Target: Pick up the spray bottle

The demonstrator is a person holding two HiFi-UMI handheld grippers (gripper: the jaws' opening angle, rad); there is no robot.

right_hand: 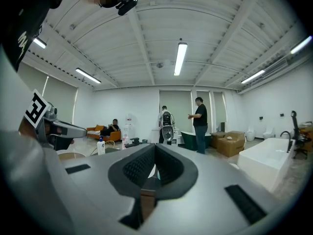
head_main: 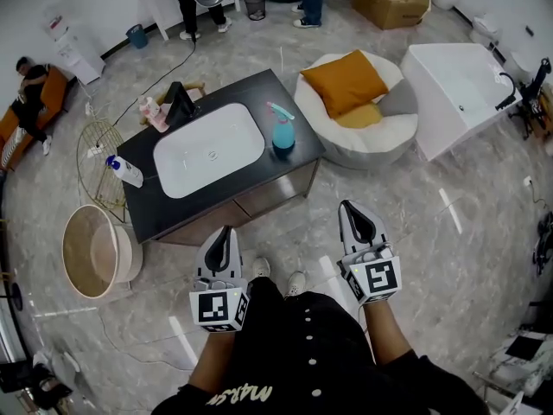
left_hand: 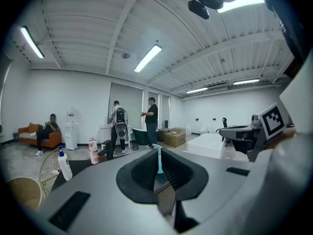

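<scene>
The teal spray bottle [head_main: 282, 132] with a pale trigger head stands upright on the right end of a black vanity top [head_main: 285, 93], beside the white sink basin [head_main: 209, 150]. Both grippers hover low in front of the cabinet, well short of the bottle, and point toward it. My left gripper [head_main: 225, 232] is shut with nothing held. My right gripper [head_main: 347, 206] is also shut and holds nothing. In the left gripper view the bottle [left_hand: 159, 161] shows as a thin teal strip beyond the left gripper [left_hand: 157, 169]. In the right gripper view the right gripper [right_hand: 154, 168] points level across the room.
A white pump bottle [head_main: 126, 172], a pink bottle [head_main: 155, 115] and a black faucet [head_main: 180, 104] stand on the counter's left part. A round white pouf with an orange cushion [head_main: 346, 80] and a white bathtub [head_main: 456, 89] lie right. A woven basket [head_main: 91, 251] sits left. People stand behind.
</scene>
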